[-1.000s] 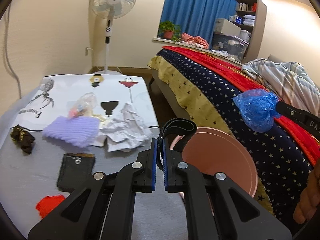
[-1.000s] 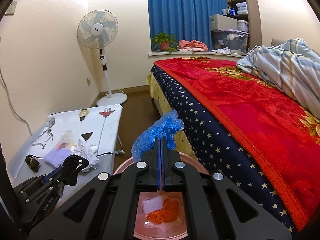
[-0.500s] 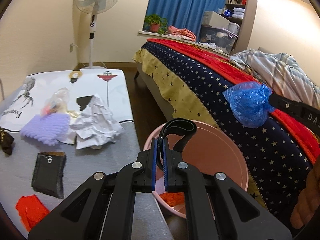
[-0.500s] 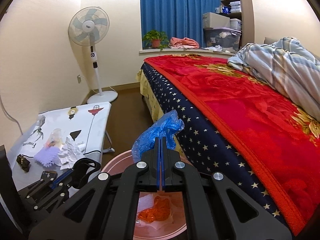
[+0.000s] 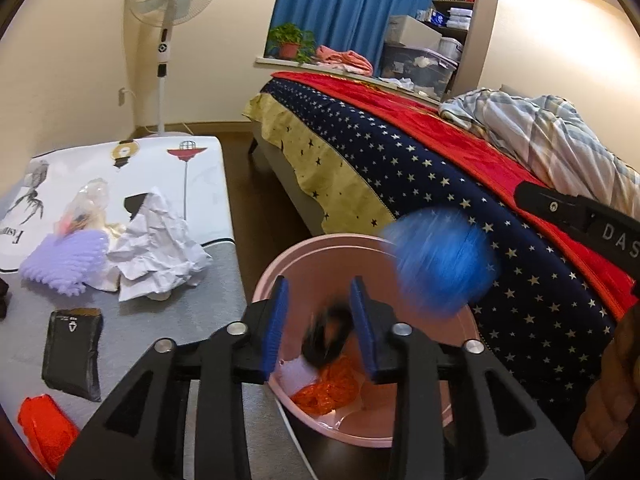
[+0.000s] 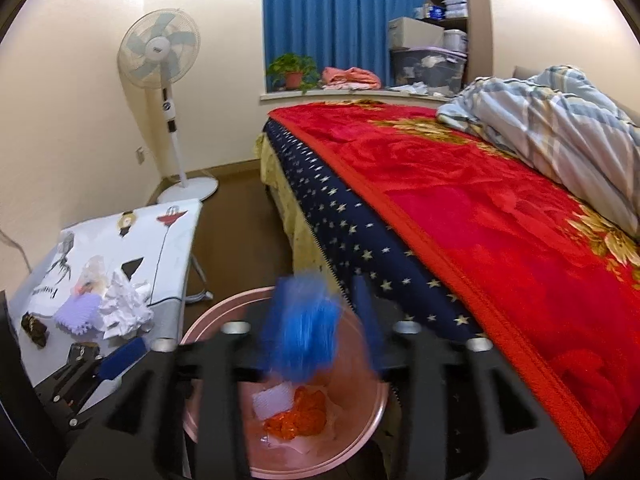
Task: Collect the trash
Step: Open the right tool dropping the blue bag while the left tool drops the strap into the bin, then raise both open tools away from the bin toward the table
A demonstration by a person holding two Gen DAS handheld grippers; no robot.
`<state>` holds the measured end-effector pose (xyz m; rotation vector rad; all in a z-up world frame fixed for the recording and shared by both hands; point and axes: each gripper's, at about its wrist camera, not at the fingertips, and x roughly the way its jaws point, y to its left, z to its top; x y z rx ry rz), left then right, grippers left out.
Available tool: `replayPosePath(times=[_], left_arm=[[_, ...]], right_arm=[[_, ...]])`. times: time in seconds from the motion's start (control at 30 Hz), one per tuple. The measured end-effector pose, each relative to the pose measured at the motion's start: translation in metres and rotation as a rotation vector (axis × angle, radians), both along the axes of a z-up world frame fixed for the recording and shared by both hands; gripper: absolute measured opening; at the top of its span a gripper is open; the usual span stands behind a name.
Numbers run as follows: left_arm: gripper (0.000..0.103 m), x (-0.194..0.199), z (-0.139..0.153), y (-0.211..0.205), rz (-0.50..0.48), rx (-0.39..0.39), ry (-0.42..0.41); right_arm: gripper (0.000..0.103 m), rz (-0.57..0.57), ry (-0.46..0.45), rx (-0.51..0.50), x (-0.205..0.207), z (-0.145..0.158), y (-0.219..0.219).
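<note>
A pink bin [image 5: 320, 245] stands on the floor between the table and the bed, holding an orange net [image 5: 326, 394] and a white scrap. My left gripper [image 5: 319, 320] hangs over it, its jaws opening. A blurred black strap [image 5: 328, 338] is dropping between them, free of the pads. My right gripper [image 6: 322, 326] is over the same bin [image 6: 208, 320], its jaws opening too. A blurred blue plastic bag [image 6: 304, 336] is slipping down between them. The left wrist view shows that bag [image 5: 440, 260] in the air above the bin's rim.
The table [image 5: 216, 280] at left carries crumpled white paper [image 5: 156, 248], a purple knit piece [image 5: 64, 260], a clear wrapper [image 5: 86, 204], a black pouch [image 5: 72, 350] and a red scrap [image 5: 44, 432]. The bed [image 6: 480, 220] runs along the right. A fan [image 6: 160, 52] stands at the back.
Both grippers were shut, the left on the black strap and the right on the blue bag. Both have now opened and the two items fall toward the bin. The left gripper moved over the bin.
</note>
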<state>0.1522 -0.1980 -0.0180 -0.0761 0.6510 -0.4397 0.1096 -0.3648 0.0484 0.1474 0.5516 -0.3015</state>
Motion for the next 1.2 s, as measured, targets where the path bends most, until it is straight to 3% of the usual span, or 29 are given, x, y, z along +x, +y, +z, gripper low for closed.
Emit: replayPosePath(times=[1.2], left_arm=[[0.033, -0.026, 0.038, 0.082, 0.146, -0.020, -0.084]], right_arm=[[0.044, 0.103, -0.031, -0.028, -0.015, 0.008, 0.041]])
